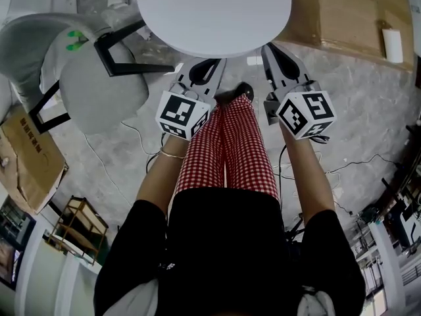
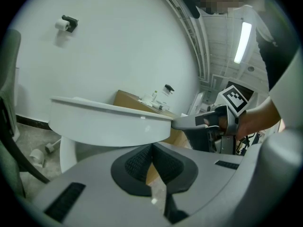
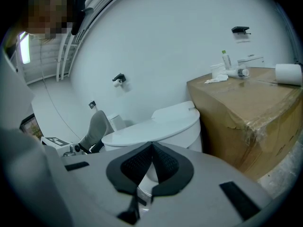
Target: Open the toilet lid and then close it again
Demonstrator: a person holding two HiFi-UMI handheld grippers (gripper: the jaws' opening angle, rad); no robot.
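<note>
The white toilet lid [image 1: 214, 12] lies flat and closed at the top of the head view. My left gripper [image 1: 212, 63] points at its front edge from the left, my right gripper [image 1: 270, 48] from the right. In the left gripper view the lid [image 2: 109, 122] sits just above my shut left gripper [image 2: 151, 146], and the right gripper's tip [image 2: 189, 122] meets the lid's rim. In the right gripper view the lid [image 3: 156, 126] and the tank [image 3: 175, 110] lie beyond my shut right gripper [image 3: 152, 144]. Neither gripper holds anything.
A grey chair [image 1: 99, 91] stands left of the toilet. A big cardboard box [image 1: 348, 12] with a paper roll [image 1: 393, 45] and bottles [image 3: 227, 59] stands on the right. The person's legs in red-checked trousers [image 1: 227, 143] are between the grippers. Cables [image 1: 355, 163] lie on the floor.
</note>
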